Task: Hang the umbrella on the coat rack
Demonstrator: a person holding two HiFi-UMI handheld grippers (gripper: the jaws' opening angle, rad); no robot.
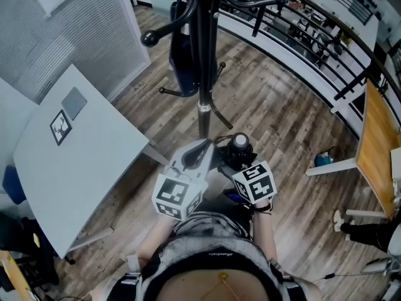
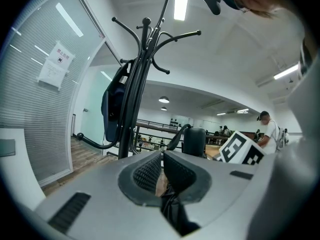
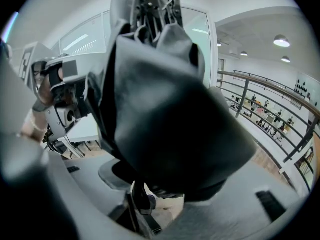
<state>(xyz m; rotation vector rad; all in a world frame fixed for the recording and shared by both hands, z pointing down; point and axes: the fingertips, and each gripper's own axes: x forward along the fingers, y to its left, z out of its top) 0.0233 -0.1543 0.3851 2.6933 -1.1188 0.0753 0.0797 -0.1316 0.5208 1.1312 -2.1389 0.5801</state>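
Observation:
A black coat rack (image 1: 202, 55) stands ahead of me, its hooks spreading near the ceiling in the left gripper view (image 2: 144, 59). A dark blue bag (image 1: 183, 61) hangs on it. A folded black umbrella (image 1: 237, 149) is held upright between both grippers, handle knob on top. My left gripper (image 1: 202, 154) is shut on the umbrella's thin black strap (image 2: 171, 204), and the handle (image 2: 194, 142) shows just beyond the jaws (image 2: 162, 171). My right gripper (image 1: 237, 165) is shut on the umbrella's bundled fabric (image 3: 170, 109), which fills its view and hides the rack.
A white table (image 1: 75, 162) stands at my left, beside a glass partition with blinds (image 1: 62, 30). A curved black railing (image 1: 313, 36) runs behind the rack. A wooden tabletop (image 1: 376, 143) is at the right, and a small blue object (image 1: 324, 160) lies on the floor.

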